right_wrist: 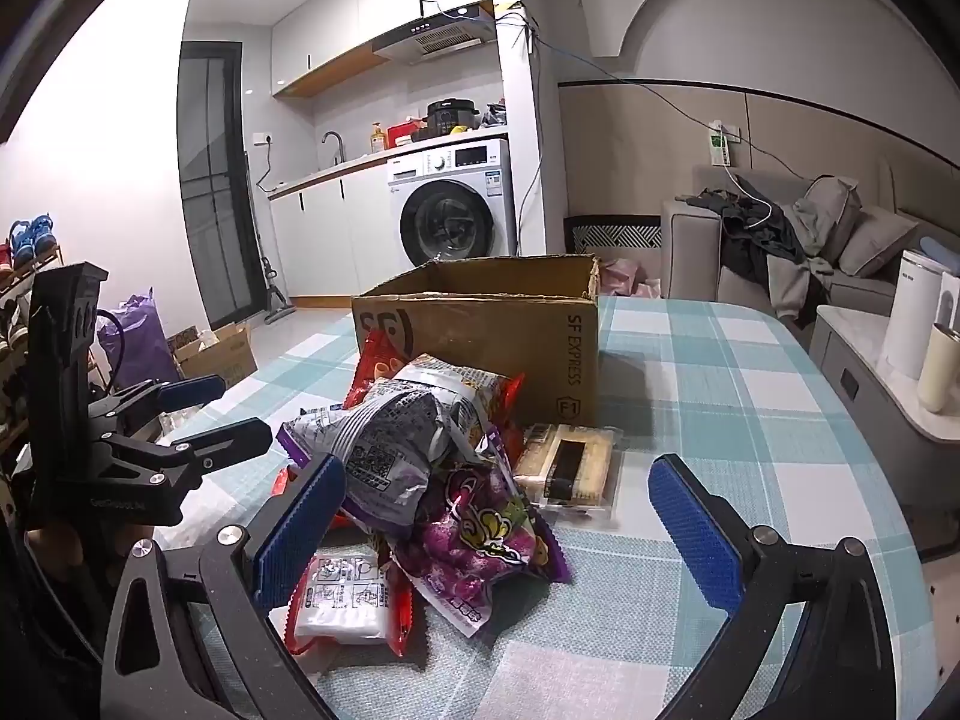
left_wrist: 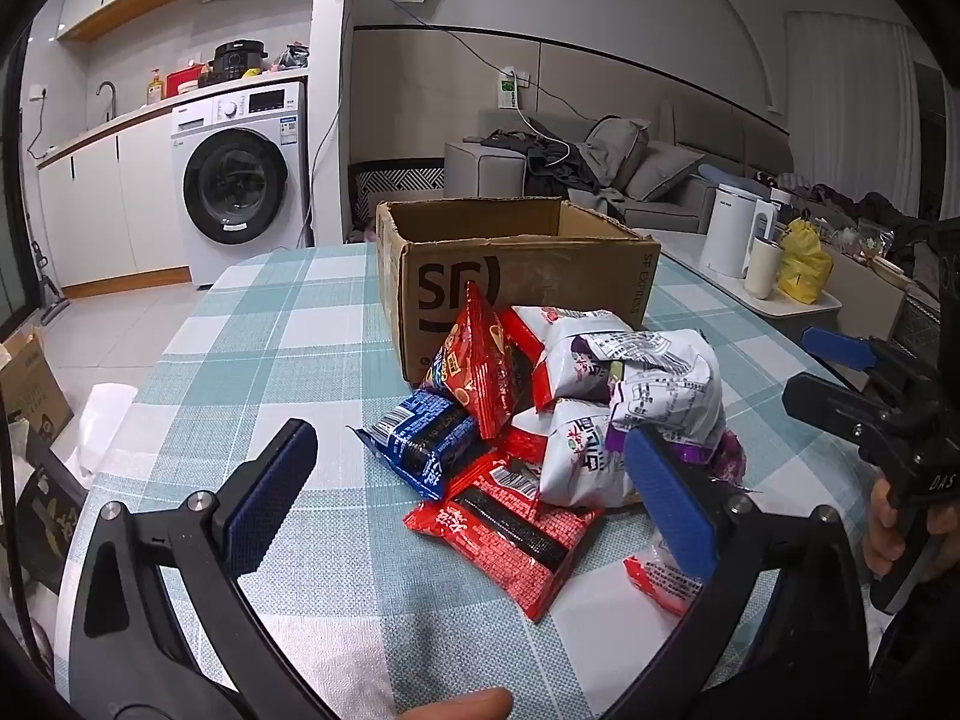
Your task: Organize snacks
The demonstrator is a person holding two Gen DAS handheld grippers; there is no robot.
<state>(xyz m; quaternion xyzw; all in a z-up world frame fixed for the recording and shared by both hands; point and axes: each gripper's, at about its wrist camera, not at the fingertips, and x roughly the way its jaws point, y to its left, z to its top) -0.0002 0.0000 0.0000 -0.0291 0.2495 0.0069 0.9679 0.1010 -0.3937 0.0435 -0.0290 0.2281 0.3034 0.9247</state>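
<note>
A: Starting closest in, what are the tongs doing?

B: The left tongs (left_wrist: 468,501) and right tongs (right_wrist: 510,531) both gape as wide as they go, holding nothing, each hovering just in front of the snack pile (left_wrist: 558,420).

A: And the pile, relative to the cardboard box (left_wrist: 516,276)?

B: Heaped on the desk (left_wrist: 288,324) right against the box's near wall. A red packet (left_wrist: 510,528) lies flat farthest from the box, a blue one (left_wrist: 420,441) just behind it, crumpled white bags (left_wrist: 600,384) on top, and a red pouch (left_wrist: 474,369) leans on the wall itself. A purple bag (right_wrist: 480,534) spills down the near side; a clear-wrapped pale pack (right_wrist: 567,465) sits beside the box's corner.

A: Progress?

B: None that I can see. The box stands open; what shows of its inside looks empty, though its floor is hidden. I judge every packet is left to sort.
</note>
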